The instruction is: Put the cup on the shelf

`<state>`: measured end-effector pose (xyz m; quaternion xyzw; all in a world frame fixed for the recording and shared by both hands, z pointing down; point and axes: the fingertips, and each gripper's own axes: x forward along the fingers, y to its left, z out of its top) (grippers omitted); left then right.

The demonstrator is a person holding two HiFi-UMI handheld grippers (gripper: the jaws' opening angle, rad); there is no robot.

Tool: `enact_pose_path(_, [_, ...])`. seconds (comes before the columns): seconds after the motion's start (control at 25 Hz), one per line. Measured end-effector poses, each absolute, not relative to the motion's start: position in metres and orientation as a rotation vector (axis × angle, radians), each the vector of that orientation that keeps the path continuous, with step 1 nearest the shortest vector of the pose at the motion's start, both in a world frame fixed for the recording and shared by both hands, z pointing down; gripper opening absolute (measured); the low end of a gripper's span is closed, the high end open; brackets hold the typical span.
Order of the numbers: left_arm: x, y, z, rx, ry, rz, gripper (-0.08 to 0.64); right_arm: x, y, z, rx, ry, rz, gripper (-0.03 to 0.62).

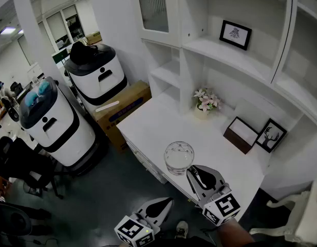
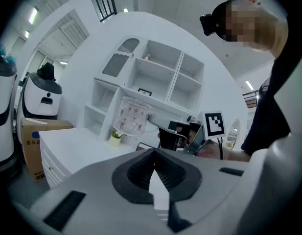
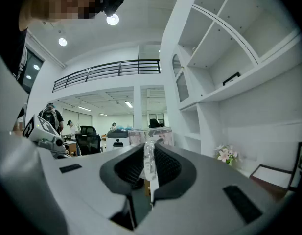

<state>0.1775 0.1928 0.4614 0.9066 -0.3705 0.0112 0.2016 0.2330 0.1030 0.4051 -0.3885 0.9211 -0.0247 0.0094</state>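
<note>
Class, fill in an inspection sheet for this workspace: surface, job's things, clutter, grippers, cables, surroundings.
surface: white desktop, items along its back.
job's things: clear cup held over the desktop's front; shelf above.
clutter: flower pot, brown box, framed deer picture.
grippers: right gripper shut on the cup's handle; left gripper shut, empty.
cables: thin dark wire by the right gripper.
surroundings: cardboard box, white machine, office chair.

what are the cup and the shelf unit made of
Cup: clear glass or clear plastic (can't tell which), glossy. The desktop shows through it in the head view, and the left gripper view shows a flower print on its wall.
Shelf unit: looks like white painted wood or board, smooth and matte, with flat panels and square edges.
</note>
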Motion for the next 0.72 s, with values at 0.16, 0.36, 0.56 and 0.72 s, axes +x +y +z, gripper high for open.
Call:
enact_pose_path(0.16, [0.172, 0.198, 0.460, 2.531, -1.035, 0.035, 0.005, 0.229, 0.107, 0.405, -1.217, 2.871, -0.090, 0.043])
enact_pose_path(0.36, [0.161, 0.203, 0.458, 2.529, -1.042, 0.038, 0.005, 0.225, 0.109, 0.405, -1.225, 2.846, -0.131, 0.043])
enact_pose_path(0.56, [0.148, 0.207, 0.456, 2.531, -1.050, 0.028, 0.005, 0.215, 0.113, 0.405, -1.238, 2.849, -0.134, 0.043])
enact_pose_path(0.72, [0.139, 0.210, 0.453, 2.536, -1.040, 0.015, 0.005, 0.206, 0.116, 0.404, -1.253, 2.848, -0.132, 0.043])
